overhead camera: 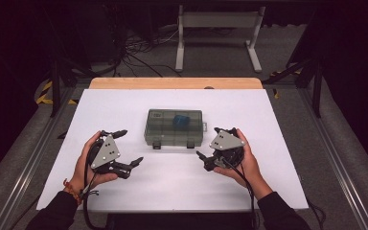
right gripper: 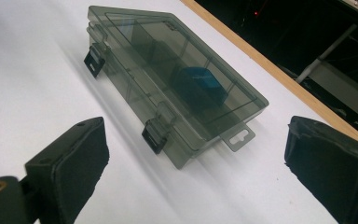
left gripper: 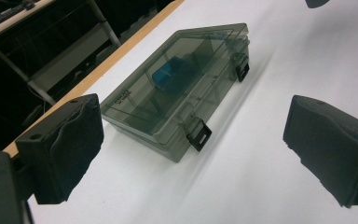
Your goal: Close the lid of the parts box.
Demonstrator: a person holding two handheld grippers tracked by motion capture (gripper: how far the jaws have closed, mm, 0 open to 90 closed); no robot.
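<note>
So you had the left gripper (overhead camera: 127, 148) at lower left and the right gripper (overhead camera: 210, 143) at lower right, both spread wide and holding nothing; smoky plastic box (overhead camera: 175, 127) sat mid-frame, latched, blue block (overhead camera: 180, 120) inside

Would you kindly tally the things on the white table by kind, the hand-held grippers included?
Smoky clear plastic box, lid shut: 1
Blue block inside the box: 1
Black latches on the box front: 2
Hand-held grippers, left and right, both open and apart from the box: 2
Total: 6
</note>
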